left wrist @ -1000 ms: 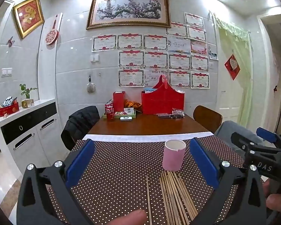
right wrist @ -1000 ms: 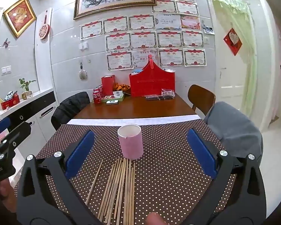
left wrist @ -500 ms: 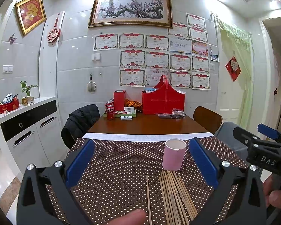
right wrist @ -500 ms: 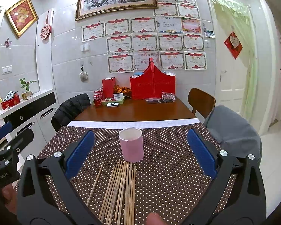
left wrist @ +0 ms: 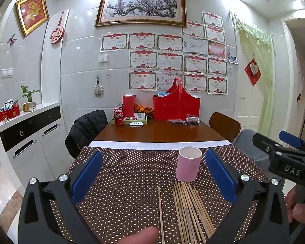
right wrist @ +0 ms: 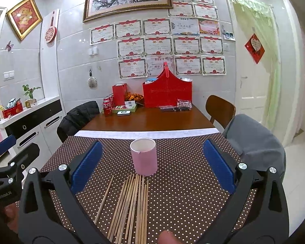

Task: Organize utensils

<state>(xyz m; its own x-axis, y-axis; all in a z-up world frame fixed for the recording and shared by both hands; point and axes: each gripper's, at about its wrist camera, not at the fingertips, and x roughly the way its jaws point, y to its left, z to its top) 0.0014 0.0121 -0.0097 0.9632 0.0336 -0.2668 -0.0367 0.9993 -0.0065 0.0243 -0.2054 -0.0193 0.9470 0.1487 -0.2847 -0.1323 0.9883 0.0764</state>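
Item: chopsticks (right wrist: pixel 130 205), lower centre, unmoved below pink cup (right wrist: pixel 143 156); left gripper (left wrist: pixel 152 172) and right gripper (right wrist: pixel 150 162) remain spread, empty, slightly raised—sorting unstarted.

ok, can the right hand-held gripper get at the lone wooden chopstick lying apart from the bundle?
Probably yes. The right hand-held gripper is open, and the lone wooden chopstick lies flat on the dotted brown tablecloth, apart from the bundle of wooden chopsticks; nothing blocks it.
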